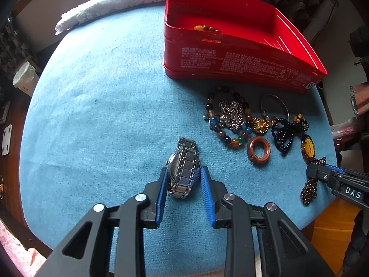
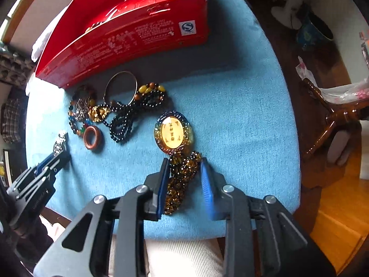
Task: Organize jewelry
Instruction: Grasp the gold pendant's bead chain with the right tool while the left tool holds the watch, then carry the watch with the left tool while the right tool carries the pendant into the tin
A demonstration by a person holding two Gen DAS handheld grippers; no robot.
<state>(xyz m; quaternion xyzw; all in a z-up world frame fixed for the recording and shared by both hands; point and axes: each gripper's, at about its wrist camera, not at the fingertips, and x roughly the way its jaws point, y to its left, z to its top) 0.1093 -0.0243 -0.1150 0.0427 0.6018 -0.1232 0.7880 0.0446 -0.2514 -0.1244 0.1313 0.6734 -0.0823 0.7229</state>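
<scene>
Watch (image 1: 183, 168): lower centre of the left view, on the blue cloth (image 1: 103, 115), clamped between the left gripper (image 1: 182, 173) pads.
Bead strand (image 2: 182, 180): lower centre of the right view, below the yellow pendant (image 2: 173, 133); the right gripper (image 2: 183, 168) straddles it, one pad touching, the other apart.
Red tin (image 1: 230, 57): upper right, a bead bracelet (image 1: 206, 28) inside.
</scene>
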